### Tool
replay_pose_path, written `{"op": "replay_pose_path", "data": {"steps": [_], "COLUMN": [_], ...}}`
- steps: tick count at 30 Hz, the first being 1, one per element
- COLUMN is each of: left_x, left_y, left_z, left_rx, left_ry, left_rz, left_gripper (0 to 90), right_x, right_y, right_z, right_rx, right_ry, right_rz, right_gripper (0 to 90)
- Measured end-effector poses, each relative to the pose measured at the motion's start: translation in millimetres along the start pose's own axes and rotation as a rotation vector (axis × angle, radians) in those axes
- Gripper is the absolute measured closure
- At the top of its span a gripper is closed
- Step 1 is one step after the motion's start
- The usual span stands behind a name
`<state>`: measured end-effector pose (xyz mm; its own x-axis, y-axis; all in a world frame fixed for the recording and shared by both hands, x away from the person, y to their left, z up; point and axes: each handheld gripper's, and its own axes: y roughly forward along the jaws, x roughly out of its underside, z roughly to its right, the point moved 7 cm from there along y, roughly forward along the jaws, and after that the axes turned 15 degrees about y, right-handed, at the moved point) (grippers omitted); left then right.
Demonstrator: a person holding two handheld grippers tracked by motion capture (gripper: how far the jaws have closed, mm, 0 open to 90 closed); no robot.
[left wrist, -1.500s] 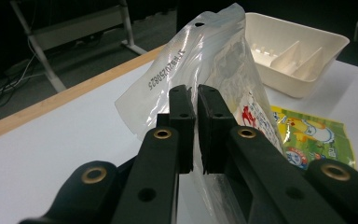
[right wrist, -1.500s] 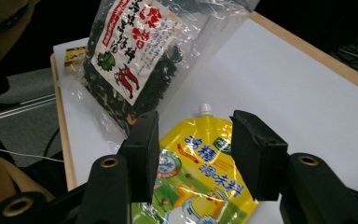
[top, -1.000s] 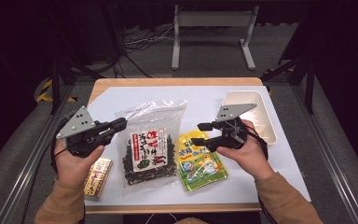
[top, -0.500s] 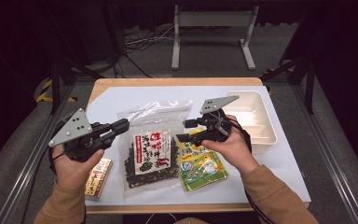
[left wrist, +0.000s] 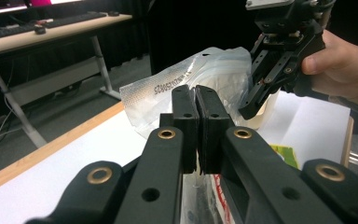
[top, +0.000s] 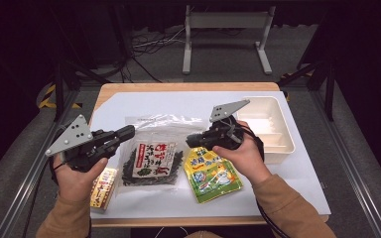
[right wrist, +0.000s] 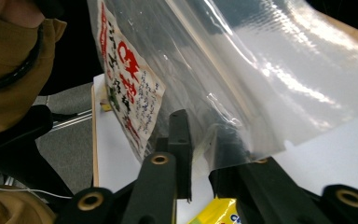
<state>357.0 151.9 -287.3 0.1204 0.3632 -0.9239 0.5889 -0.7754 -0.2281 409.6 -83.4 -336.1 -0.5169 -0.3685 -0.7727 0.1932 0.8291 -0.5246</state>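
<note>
The clear seaweed bag (top: 151, 156) lay near the middle of the white-covered surface (top: 302, 173), between a small yellow-and-red packet (top: 103, 187) on its left and a yellow-green pouch (top: 212, 172) on its right. A white tray (top: 283, 144) stood at the far right of the surface. The left tool (top: 126, 133), held in the person's left hand (top: 77, 173), pointed at the bag's upper left edge; its jaws were clenched together with nothing between them, the pads meeting flat in the left gripper view. The right tool (top: 191, 140), held in the right hand (top: 243, 153), had just been closing at the bag's upper right edge. In the right gripper view its jaws stood on either side of the bag's clear plastic edge (right wrist: 214, 135), which was raised off the surface, though whether the pads pressed it could not be told.
</note>
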Motion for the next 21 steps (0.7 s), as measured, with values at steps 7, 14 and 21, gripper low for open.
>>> {"op": "replay_pose_path", "data": {"steps": [7,14,21], "left_x": [-4.1,-6.1,-9.8], "left_y": [-4.8,-7.0,-13.3], "left_z": [-0.9,-1.2,-4.2], "left_rx": [-0.001,0.001,-0.019], "left_ry": [-0.004,-0.015,-0.042], "left_rz": [0.032,0.062,0.121], "left_gripper": [87.8,85.9,81.9], "right_x": [-6.3,-11.8,-16.3], "right_y": [-10.4,-19.6,-23.7], "right_z": [-8.4,-13.4,-20.8], "right_rx": [0.005,0.026,0.024], "right_ry": [-0.038,-0.052,-0.031], "right_rz": [0.044,0.082,0.098], "right_gripper": [86.3,88.7,90.0]}}
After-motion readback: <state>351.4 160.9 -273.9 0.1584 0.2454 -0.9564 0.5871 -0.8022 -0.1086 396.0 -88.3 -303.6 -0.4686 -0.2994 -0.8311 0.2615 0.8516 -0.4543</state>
